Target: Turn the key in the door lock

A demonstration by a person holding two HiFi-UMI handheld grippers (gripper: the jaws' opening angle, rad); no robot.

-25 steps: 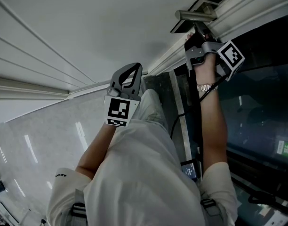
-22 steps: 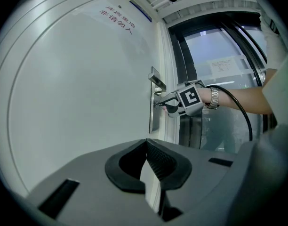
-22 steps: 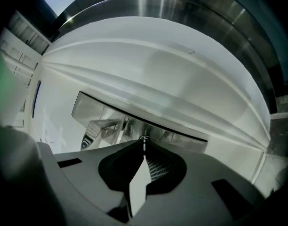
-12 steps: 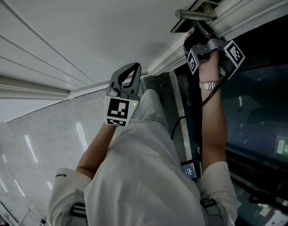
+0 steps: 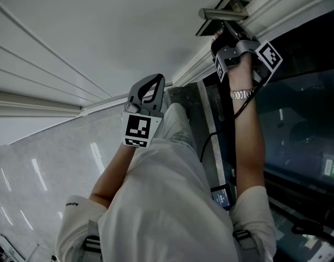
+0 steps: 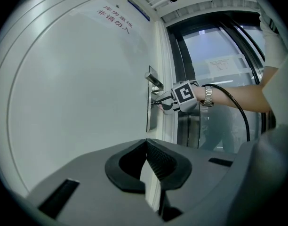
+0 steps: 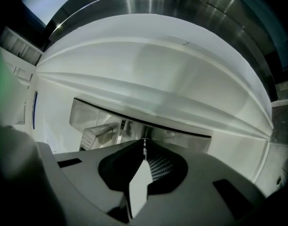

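The white door (image 6: 78, 79) carries a steel lock plate (image 6: 151, 112) with a lever handle (image 6: 154, 81) above the keyhole. My right gripper (image 6: 163, 104) reaches level to the plate and is shut on the key (image 7: 144, 146), a thin metal sliver pinched between its pads just in front of the plate (image 7: 181, 136). In the head view this gripper (image 5: 225, 34) sits right under the handle (image 5: 221, 13). My left gripper (image 5: 151, 90) hangs back from the door, away from the lock, jaws shut with nothing between them (image 6: 146, 157).
A dark glass panel with a metal frame (image 6: 214, 55) stands beside the door on the lock side. A black cable (image 5: 240, 105) runs along the right forearm. The handle (image 7: 100, 133) juts out close to the right gripper's jaws.
The right gripper has rolled about its own axis at the lock, its marker cube turning with it. The left gripper has stayed where it was.
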